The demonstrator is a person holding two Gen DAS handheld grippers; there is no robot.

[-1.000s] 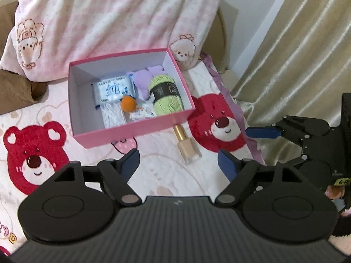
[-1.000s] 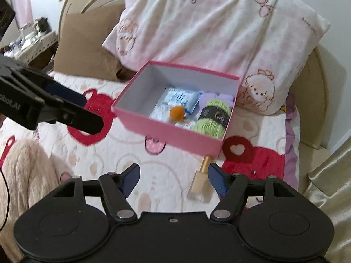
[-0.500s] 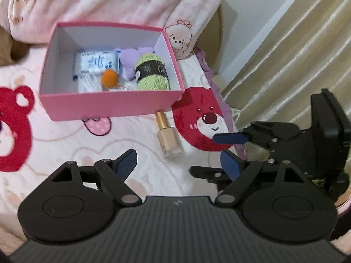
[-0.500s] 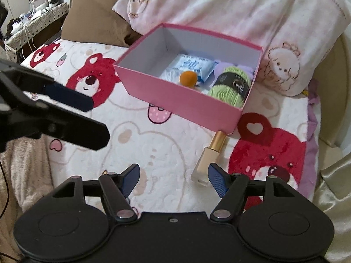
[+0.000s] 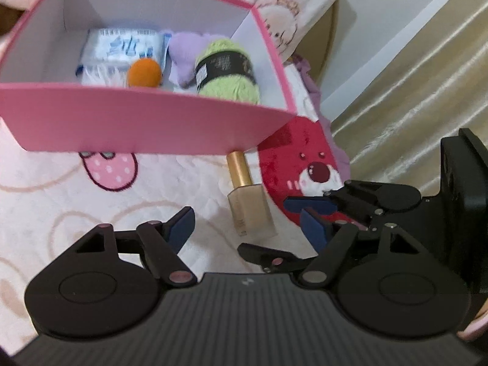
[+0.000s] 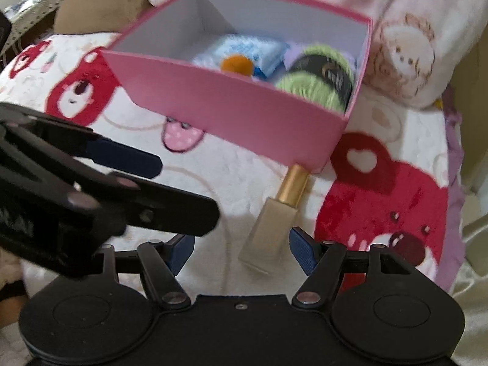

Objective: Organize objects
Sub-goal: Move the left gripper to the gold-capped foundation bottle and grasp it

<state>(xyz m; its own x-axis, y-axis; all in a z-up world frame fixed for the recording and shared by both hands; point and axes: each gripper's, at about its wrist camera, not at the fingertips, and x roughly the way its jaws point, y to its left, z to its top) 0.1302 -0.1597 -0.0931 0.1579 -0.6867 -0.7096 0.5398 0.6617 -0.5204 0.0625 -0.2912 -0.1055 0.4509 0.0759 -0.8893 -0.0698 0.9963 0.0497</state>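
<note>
Here the gold-capped bottle (image 6: 270, 222) is seen lying on the bear-print blanket (image 6: 213, 177), just beside the pink box (image 6: 231, 106). The right gripper (image 6: 241, 251) is held open around its base, nothing gripped; the left gripper's (image 5: 248, 225) empty jaws are closing.

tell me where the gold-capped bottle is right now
The gold-capped bottle lies on the bear blanket, cap toward the pink box, just ahead of the right tongs.

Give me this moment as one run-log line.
left gripper: closing, empty | right gripper: open, bottle between fingers, untouched | pink box: holds yarn, orange ball
</note>
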